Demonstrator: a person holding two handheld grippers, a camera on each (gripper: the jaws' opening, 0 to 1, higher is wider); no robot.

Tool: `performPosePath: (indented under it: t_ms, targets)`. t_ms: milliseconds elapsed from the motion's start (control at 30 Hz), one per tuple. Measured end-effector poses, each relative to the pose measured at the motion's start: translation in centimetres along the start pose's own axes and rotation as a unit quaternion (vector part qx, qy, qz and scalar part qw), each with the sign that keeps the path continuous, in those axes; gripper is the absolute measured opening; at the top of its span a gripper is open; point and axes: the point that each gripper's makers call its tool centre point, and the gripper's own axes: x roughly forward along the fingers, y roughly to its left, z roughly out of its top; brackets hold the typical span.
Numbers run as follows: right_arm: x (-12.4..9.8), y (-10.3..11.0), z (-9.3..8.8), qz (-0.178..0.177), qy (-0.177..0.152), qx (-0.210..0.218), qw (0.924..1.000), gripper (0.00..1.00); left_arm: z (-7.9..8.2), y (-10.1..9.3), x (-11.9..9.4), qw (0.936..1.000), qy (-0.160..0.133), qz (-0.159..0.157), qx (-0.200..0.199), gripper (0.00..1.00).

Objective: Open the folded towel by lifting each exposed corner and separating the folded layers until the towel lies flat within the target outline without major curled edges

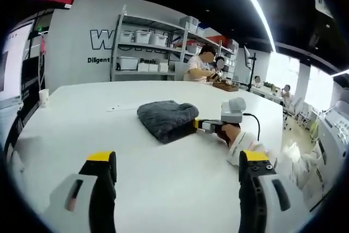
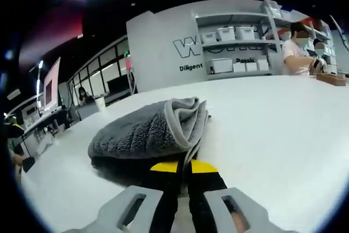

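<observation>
A folded dark grey towel (image 1: 166, 117) lies on the white table (image 1: 142, 178), a little past its middle. In the left gripper view my left gripper (image 1: 179, 168) hovers open in front of the towel and well short of it, its yellow-tipped jaws wide apart. The right gripper (image 1: 200, 125), held by a hand (image 1: 235, 136), reaches the towel's right edge. In the right gripper view the towel (image 2: 142, 129) fills the middle, its light hemmed layers (image 2: 191, 121) running down into my right gripper (image 2: 184, 168), whose jaws are pressed together on that edge.
A paper cup (image 1: 43, 96) stands near the table's left edge. A wooden tray (image 1: 225, 86) sits at the far side, where people are seated. Shelves with white bins (image 1: 144, 47) line the back wall. The table's right edge (image 1: 283, 151) is close.
</observation>
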Motion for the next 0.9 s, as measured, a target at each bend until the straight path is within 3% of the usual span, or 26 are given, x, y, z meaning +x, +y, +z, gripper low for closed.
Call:
performPosePath:
  t_ms: [600,700,900]
  targets:
    - [-0.7,-2.0,0.2,-0.02,-0.003,0.007,0.9998,0.0,-0.2,-0.1,0.0,1.0,0.007,-0.004,0.001,0.92]
    - [-0.8,-2.3,0.4,-0.031,0.0,-0.016,0.9994,0.0,-0.2,-0.1,-0.1,1.0,0.007,-0.003,0.0,0.91]
    - [-1.0,-2.5,0.4,-0.032,-0.001,-0.016,0.9994,0.0,-0.2,0.0,-0.2,1.0,0.006,0.0,-0.003,0.91]
